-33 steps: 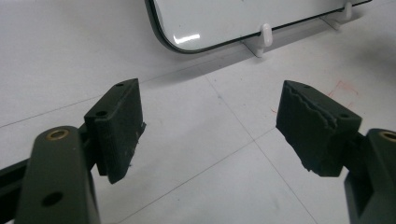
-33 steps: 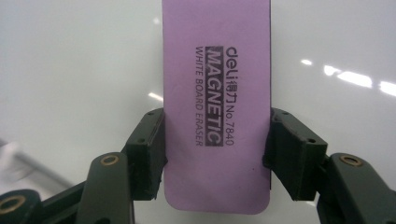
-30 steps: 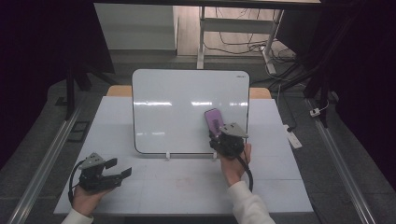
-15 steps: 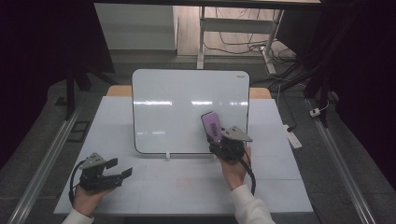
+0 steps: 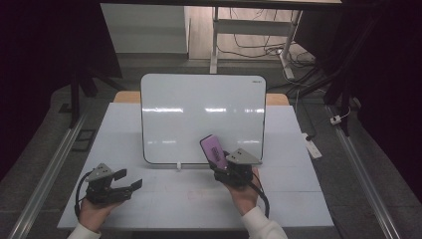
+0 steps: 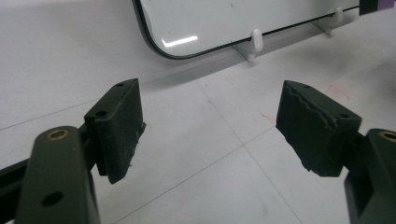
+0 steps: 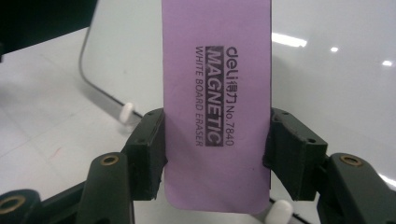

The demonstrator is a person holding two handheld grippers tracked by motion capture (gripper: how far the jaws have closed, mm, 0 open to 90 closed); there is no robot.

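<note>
Right tool clenched on the purple eraser, jaws pinching its two long edges near the lower end. In the right gripper view the eraser stands up between the jaws, top end past the frame edge, bottom rounded corners just below the jaw pads. Printed face toward the camera, text running lengthwise: "deli", two Chinese characters, "No.7840", "MAGNETIC" in a dark bar, "WHITE BOARD ERASER".

Eraser tip sits ahead of the right tool, over the lower right part of the whiteboard; whether it touches the board face, cannot tell. Board's lower edge rests in small white clips; one clip is just below the eraser's bottom edge in the right gripper view. Small logo at the board's top right corner, too small to read.

Left tool released, jaws wide apart, nothing between them but bare tabletop. Board's rounded lower left corner is ahead of it and apart, open tabletop on both sides of the jaws. Faint red marks on the tabletop just ahead of the left tool's right-hand jaw.

Clear tabletop between the two tools, well apart.
</note>
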